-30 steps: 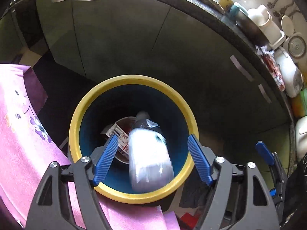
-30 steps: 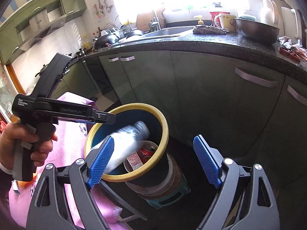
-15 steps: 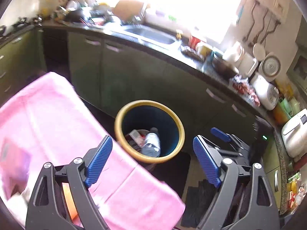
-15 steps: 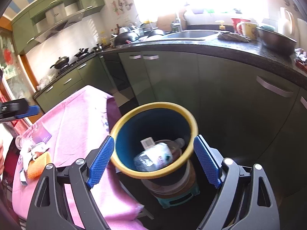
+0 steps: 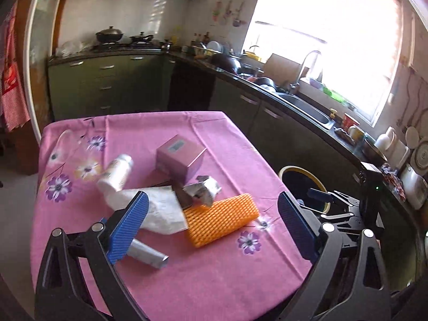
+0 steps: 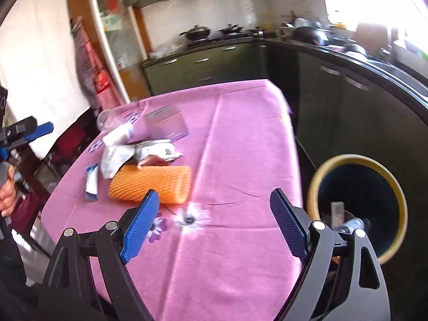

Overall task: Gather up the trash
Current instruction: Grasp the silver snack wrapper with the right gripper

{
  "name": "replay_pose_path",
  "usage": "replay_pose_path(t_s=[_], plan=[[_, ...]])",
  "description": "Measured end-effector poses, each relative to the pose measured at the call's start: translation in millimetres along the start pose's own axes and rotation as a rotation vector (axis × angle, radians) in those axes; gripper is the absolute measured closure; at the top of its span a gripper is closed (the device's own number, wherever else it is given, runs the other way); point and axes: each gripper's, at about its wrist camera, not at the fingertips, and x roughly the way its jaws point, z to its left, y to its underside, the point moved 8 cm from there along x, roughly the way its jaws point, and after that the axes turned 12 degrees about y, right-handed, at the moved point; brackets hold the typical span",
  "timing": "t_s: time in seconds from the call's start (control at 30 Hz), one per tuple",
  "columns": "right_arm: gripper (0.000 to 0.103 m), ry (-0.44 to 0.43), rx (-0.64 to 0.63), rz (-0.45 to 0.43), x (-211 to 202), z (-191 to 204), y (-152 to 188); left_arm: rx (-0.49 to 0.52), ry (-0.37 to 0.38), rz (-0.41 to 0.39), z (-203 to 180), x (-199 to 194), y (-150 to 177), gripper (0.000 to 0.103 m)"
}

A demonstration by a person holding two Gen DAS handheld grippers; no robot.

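- left tool (image 5: 211, 227) wide apart, nothing between the blue pads (image 5: 128, 227); jaws have just been opening; it hangs over the near edge of the table (image 5: 214, 281)
- right tool (image 6: 214, 224) also spread, empty; over bare pink cloth (image 6: 240, 139), floral print under it
- trash clustered mid-table, left-wrist view: orange foam net (image 5: 222, 219) at centre; crumpled white paper (image 5: 160, 208) touching it at 9 o'clock; torn silver carton (image 5: 203, 190) at its 12 o'clock edge, on top of a dark scrap; pink box (image 5: 182, 157) further at 12; white bottle (image 5: 116, 172) lying on its side at 10 o'clock, blurred; grey tube (image 5: 147, 254) at 7 o'clock, partly behind left pad
- right-wrist view, same pile at 10 o'clock of the right tool; orange foam net nearest, just beside its left pad; rest blurred
- bin (image 6: 358, 206), yellow rim and dark blue inside, on the floor off the table's edge at 3 o'clock; clear bottle (image 6: 353, 223) and a small carton lie inside
- person's hand (image 6: 6, 192) on the other tool's grip, at 9 o'clock frame edge in the right-wrist view
- kitchen cabinets (image 5: 107, 80), sink (image 5: 307, 107) at 12 to 2 o'clock; well apart from table
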Motion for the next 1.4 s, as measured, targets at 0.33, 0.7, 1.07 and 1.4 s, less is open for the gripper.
replay_pose_path(t_s=[0.33, 0.7, 1.07, 1.4], plan=[[0.019, -0.137, -0.161, 0.072, 63.3, 94.5, -38.1, -0.111, -0.029, -0.024, 51.9, -26.9, 34.5, 0.010], [0.019, -0.253, -0.184, 0.244, 143.5, 95.7, -60.3, -0.112, -0.007, -0.015, 59.2, -30.3, 45.9, 0.010], [0.023, -0.245, -0.196, 0.253, 160.2, 98.8, -61.4, -0.133, -0.001, -0.004, 64.7, -24.8, 52.2, 0.010], [0.043, -0.248, -0.194, 0.188, 138.2, 97.8, -64.5, -0.137, 0.000, 0.004, 62.8, -21.7, 53.3, 0.010]])
